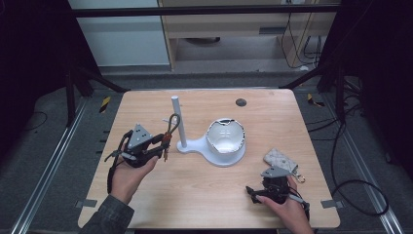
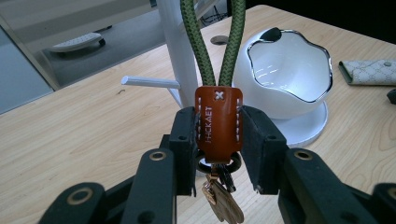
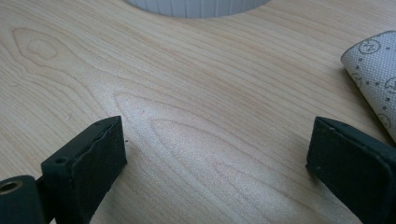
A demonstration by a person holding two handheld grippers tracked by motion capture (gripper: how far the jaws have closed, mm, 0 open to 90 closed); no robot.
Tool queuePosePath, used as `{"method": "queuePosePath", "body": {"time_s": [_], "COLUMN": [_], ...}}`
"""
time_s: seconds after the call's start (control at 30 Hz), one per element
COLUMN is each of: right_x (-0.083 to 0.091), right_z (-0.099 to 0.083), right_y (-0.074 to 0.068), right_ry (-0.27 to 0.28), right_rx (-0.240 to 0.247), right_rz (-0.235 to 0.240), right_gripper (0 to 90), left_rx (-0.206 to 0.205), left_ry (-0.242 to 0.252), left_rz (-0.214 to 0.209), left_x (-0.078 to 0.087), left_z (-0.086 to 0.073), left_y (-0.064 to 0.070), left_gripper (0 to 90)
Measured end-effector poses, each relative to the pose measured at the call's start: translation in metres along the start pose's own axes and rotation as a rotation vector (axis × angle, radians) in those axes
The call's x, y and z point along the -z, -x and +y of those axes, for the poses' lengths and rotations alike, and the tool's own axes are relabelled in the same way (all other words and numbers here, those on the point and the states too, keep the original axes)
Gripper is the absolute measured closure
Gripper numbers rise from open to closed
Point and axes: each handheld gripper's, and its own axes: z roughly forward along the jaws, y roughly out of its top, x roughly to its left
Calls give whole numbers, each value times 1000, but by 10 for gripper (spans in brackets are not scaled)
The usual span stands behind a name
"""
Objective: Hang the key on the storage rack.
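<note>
Beside white stand's upright post (image 1: 176, 122): left gripper (image 2: 218, 140) clamped on brown leather keychain tab (image 2: 218, 123), green cord loop (image 2: 212, 42) upward for hooking; right gripper (image 3: 217, 158) spread apart, idle.

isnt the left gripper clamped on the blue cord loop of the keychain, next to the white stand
Not quite: the left gripper is shut on the keychain's orange leather tab, not on its cord loop, which is green. The left gripper view shows this, with the white stand beside it.

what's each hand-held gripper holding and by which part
Left hand-held gripper clamps the keychain by its brown leather tab; right hand-held gripper is open, holding nothing.
</note>
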Motion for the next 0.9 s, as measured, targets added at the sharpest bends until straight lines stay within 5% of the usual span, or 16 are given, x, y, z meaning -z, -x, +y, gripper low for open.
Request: {"method": "queuePosePath", "body": {"time_s": [0.9], "right_x": [0], "right_z": [-1], "right_y": [0], "right_ry": [2], "right_rx": [3], "right_rz": [2], "right_gripper": [46], "left_rx": [49], "left_ry": [-50], "left_rz": [21], "left_x": [-42], "left_z": [-5], "left_y": [-1], "left_gripper": [656]}}
